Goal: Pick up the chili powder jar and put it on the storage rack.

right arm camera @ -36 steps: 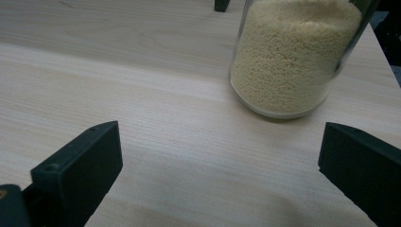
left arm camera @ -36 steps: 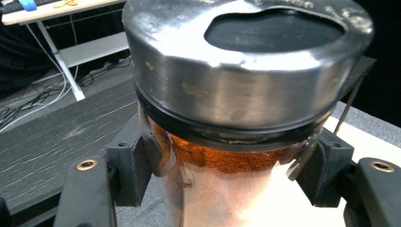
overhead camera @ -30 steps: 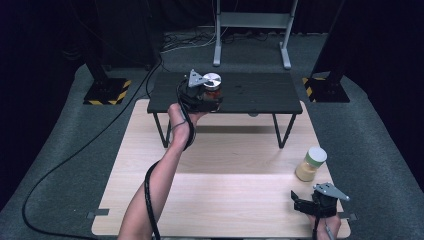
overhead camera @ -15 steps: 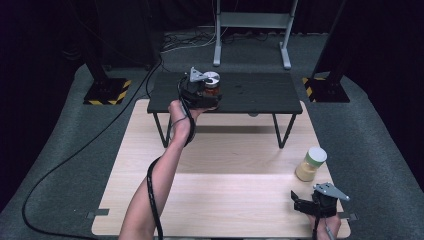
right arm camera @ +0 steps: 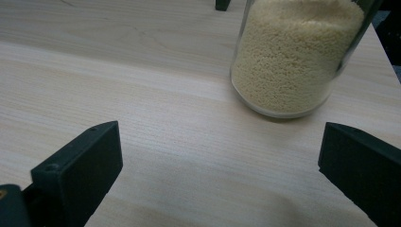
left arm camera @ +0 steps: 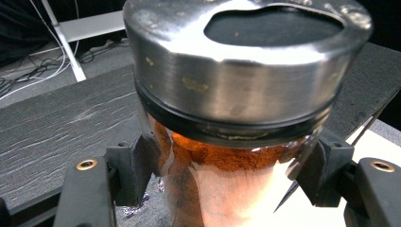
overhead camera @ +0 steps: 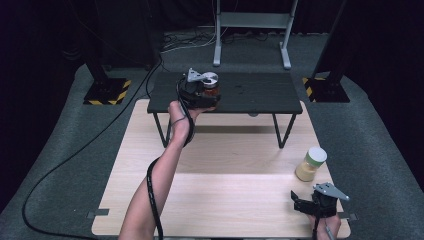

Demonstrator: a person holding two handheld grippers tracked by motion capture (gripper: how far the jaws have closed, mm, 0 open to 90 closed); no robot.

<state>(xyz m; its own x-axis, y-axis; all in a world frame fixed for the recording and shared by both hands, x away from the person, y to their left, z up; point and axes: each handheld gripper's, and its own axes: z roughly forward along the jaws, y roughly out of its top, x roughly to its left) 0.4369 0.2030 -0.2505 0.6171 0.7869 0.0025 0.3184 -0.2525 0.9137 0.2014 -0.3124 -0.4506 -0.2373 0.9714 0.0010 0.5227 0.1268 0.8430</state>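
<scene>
Steel-capped glass jar (left arm camera: pixel 236 142) of rust-red powder sits clamped in the left tongs (overhead camera: pixel 200 92); right tongs (right arm camera: pixel 222 175) gape empty.

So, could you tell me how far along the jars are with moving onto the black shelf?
Nothing is released on the black shelf yet. In hand: the left tool is shut on the spice jar, over the shelf's left part; contact with the shelf can't be judged. Left: the jar of pale grains stands on the wooden table, ahead of the open right tool.

Glass jar with silver metal lid (left arm camera: pixel 246 94): orange-red powder.
Glass jar of grains (right arm camera: pixel 295 56): pale yellow.
Low shelf (overhead camera: pixel 250 92): black.
Wooden tabletop (overhead camera: pixel 225 185): pale, grained.
</scene>
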